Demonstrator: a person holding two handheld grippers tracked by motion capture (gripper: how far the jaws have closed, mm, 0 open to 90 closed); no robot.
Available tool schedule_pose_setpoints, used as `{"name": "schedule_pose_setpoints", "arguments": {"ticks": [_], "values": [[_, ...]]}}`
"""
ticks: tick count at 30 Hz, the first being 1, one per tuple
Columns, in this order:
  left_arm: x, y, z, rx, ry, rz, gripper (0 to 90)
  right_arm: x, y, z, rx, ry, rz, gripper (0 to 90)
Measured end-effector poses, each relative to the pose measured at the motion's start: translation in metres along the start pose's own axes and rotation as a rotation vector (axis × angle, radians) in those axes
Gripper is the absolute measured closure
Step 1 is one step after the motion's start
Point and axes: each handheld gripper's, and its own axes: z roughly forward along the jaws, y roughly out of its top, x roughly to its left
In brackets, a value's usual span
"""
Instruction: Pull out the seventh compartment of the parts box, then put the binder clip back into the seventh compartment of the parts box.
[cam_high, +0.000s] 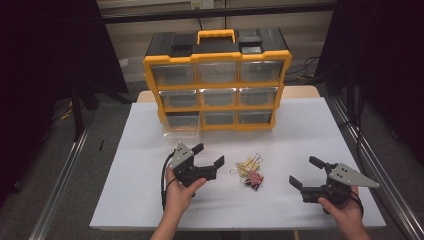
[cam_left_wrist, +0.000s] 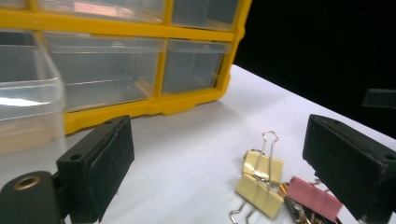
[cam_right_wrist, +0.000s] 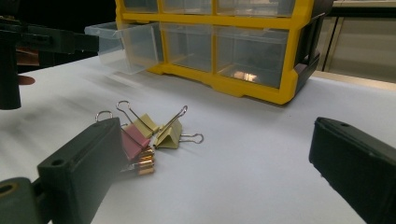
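A small heap of binder clips (cam_high: 250, 172) lies on the white tabletop (cam_high: 300, 135), between the two hands and in front of the yellow drawer cabinet (cam_high: 218, 80). The left tool (cam_high: 209, 156) hangs just beside the heap with its jaws spread wide and empty, and in the left gripper view the clips (cam_left_wrist: 273, 184) sit low between its pads, which suggests it is lined up to take one. The right tool (cam_high: 304, 172) rests well apart on the far side, jaws also wide and empty, probably kept back so the left hand has room. The cabinet's bottom-left drawer (cam_high: 181, 125) is pulled out over the tabletop, clear and apparently empty, likely ready to receive clips. Bare tabletop lies all around the heap; the near edge runs close under both wrists, and the open drawer narrows the way behind the left tool.
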Motion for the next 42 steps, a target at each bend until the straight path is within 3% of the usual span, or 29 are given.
{"name": "schedule_pose_setpoints", "arguments": {"ticks": [2, 3, 4, 5, 7, 10, 11, 12, 18, 22, 25, 26, 30, 34, 37, 42], "values": [[-0.003, 0.0, 0.002, -0.002, 0.018, 0.005, 8.9, 0.0, 0.0, 0.001, 0.002, 0.0, 0.001, 2.6], [-0.003, 0.0, 0.001, 0.013, -0.014, 0.004, 8.8, 0.001, 0.001, 0.002, -0.004, -0.004, 0.008, 2.6], [-0.003, 0.0, 0.001, 0.026, -0.008, 0.024, 8.9, 0.001, 0.001, 0.002, -0.003, 0.0, 0.007, 2.6], [-0.005, 0.0, 0.003, 0.008, -0.001, 0.003, 8.8, 0.001, 0.001, 0.002, -0.002, 0.004, 0.004, 2.6], [-0.005, 0.0, 0.004, 0.013, -0.004, 0.005, 8.7, 0.001, 0.0, 0.003, 0.002, 0.004, -0.001, 2.6], [-0.004, 0.001, 0.005, 0.049, -0.052, 0.022, 9.0, 0.001, 0.0, 0.003, 0.003, 0.008, 0.003, 2.6], [-0.005, 0.001, 0.006, 0.051, -0.051, 0.02, 9.1, 0.0, 0.0, 0.003, 0.002, 0.009, -0.003, 2.6], [-0.007, 0.0, 0.008, 0.038, -0.007, 0.026, 9.2, 0.0, 0.0, 0.003, 0.002, 0.008, -0.003, 2.6], [-0.012, 0.0, 0.016, 0.084, -0.044, 0.064, 11.9, -0.001, -0.001, 0.001, 0.004, 0.004, -0.002, 2.6], [-0.014, 0.0, 0.023, 0.112, -0.045, 0.082, 14.8, -0.001, -0.002, -0.001, 0.007, 0.004, 0.0, 2.6], [-0.015, -0.001, 0.028, 0.135, -0.063, 0.092, 18.9, -0.002, -0.002, -0.003, 0.005, -0.003, 0.008, 2.6], [-0.015, -0.001, 0.031, 0.135, -0.09, 0.086, 19.1, -0.002, -0.002, -0.003, 0.007, -0.001, 0.006, 2.6], [-0.017, -0.003, 0.038, 0.191, -0.104, 0.114, 24.0, -0.003, -0.003, -0.004, 0.007, -0.003, 0.007, 2.6], [-0.018, -0.003, 0.042, 0.238, -0.099, 0.115, 30.2, -0.002, -0.003, -0.004, 0.008, -0.004, 0.015, 2.7], [-0.018, -0.005, 0.044, 0.251, -0.11, 0.103, 35.9, -0.002, -0.004, -0.004, 0.011, -0.003, 0.014, 2.7], [-0.019, -0.007, 0.047, 0.292, -0.125, 0.117, 43.4, -0.003, -0.004, -0.005, 0.014, -0.001, 0.006, 2.6]]}}
